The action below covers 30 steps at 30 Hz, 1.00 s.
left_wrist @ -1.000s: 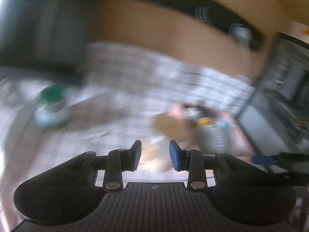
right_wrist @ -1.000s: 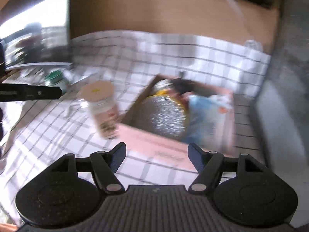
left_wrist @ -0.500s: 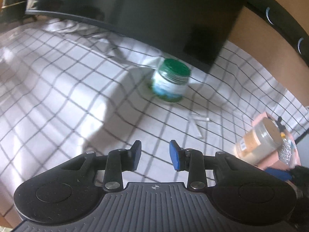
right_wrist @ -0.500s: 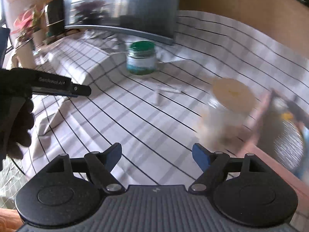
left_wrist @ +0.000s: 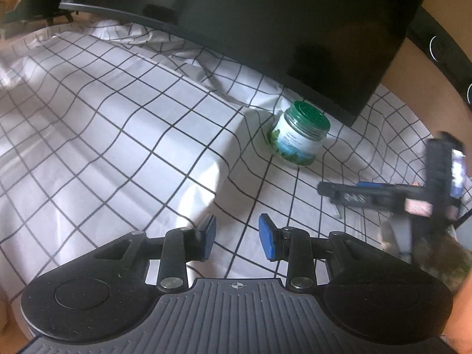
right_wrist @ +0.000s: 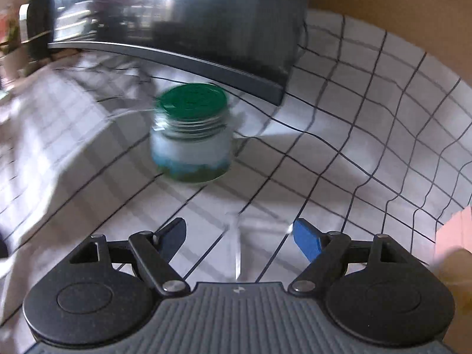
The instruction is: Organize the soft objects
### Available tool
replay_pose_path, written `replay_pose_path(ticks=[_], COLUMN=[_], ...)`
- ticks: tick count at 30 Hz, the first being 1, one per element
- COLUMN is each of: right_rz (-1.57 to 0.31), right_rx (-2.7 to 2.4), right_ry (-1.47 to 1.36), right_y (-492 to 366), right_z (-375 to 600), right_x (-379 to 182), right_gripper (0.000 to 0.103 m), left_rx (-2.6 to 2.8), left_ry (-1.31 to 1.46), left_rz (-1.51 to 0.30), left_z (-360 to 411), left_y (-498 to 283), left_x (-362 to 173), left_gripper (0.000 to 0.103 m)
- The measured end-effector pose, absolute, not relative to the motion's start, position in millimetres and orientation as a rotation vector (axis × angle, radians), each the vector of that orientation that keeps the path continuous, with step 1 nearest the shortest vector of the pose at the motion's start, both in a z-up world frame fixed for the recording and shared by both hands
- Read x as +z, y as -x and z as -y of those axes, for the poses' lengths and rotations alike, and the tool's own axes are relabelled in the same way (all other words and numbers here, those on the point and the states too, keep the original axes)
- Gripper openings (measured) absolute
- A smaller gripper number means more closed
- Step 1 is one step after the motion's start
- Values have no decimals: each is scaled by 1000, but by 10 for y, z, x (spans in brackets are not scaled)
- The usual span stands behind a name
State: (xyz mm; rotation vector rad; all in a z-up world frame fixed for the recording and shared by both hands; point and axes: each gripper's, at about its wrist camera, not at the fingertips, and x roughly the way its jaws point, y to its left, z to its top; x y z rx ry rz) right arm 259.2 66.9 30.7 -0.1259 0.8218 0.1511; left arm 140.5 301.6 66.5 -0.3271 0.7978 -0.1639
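- The right gripper (right_wrist: 239, 239) faces a green-lidded jar (right_wrist: 191, 135) standing upright on the checked cloth (right_wrist: 339, 135), its blue-padded fingers (right_wrist: 306, 243) spread wide with nothing between them; the jaws have just been opening.
- The jar sits just in front of the dark monitor (left_wrist: 280, 29), near its lower edge, and well ahead of the pads, so contact is not yet made.
- The left gripper (left_wrist: 237, 240) hovers over bare cloth with its fingers partly apart and empty; the jar (left_wrist: 299, 135) lies ahead and to its right.
- Seen from the left wrist, the right gripper (left_wrist: 365, 193) comes in from the right edge, blurred, near the jar.
- Judgement: the step in hand appears to be a reach for the jar with the right gripper.
- To do it well, centre the jar between the pads, grip the glass body below the lid, and close only once both pads flank it.
- The wrinkled cloth could snag a low finger; the overhanging monitor leaves little room above the lid.
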Motion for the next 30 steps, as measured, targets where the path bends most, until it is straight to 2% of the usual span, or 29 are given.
replay_pose_path(ticks=[7,8,9,10,14,22,30], right_rz=[-863,-861,-855,-852,-822,-781,-838], right_rx=[136,148,161,174,251,345,157], right_ry=[24,28,34,48,63,31,-17], right_y=[-2740,-2721,-2690,-2656,-2429,-1549,-673], right_z=[-470,-467,-471,-483,-512,-257,516], right_x=[184,187,197,212,330,693,645], right_gripper=[81,77,66,61,61,61,61], left_rx=[-102,-78,-58,-39,-35,-267,-493], left_ry=[328,333,342,354,370,275,130], left_rz=[-717,-704,-693,-684,-685,-831,-937], left_z=[-3301,-3361,-3413,-3459,-3402,-2525,-1472], left_y=[-1503,-1528,-1553,-1584,-1682,-1797,-1596], left_x=[824,856,885,910,916,704,609], left_gripper=[36,36,35,35,35,36,36])
